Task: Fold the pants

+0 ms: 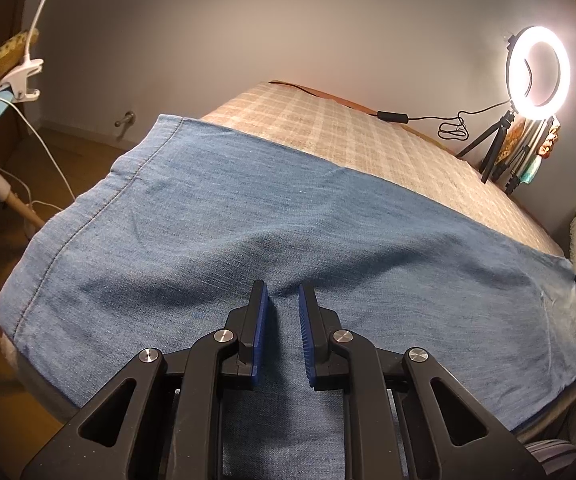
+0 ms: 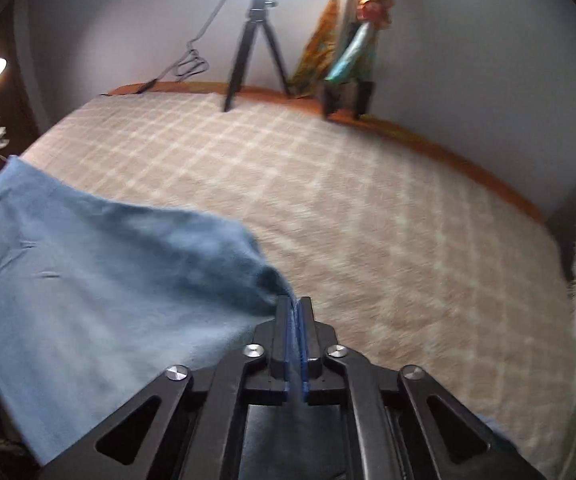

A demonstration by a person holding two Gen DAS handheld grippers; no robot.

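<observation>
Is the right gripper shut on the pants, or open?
Shut on them. The right gripper has its blue pads pressed together with a bunched corner of the blue pants pinched between them.

The pants (image 1: pixel 247 216) lie spread across the near part of the bed (image 1: pixel 368 132), with the hem end at the left edge of the bed in the left wrist view. The left gripper (image 1: pixel 283 296) sits above the middle of the pants, jaws parted. The right gripper (image 2: pixel 295 304) is at the right end of the pants, jaws closed on a raised fold of fabric (contact visible between the pads). Behind the bed, against the wall, stands the ring light (image 1: pixel 538 68) on its tripod (image 1: pixel 492 148). A clip lamp (image 1: pixel 19 80) is fixed left of the bed.
</observation>
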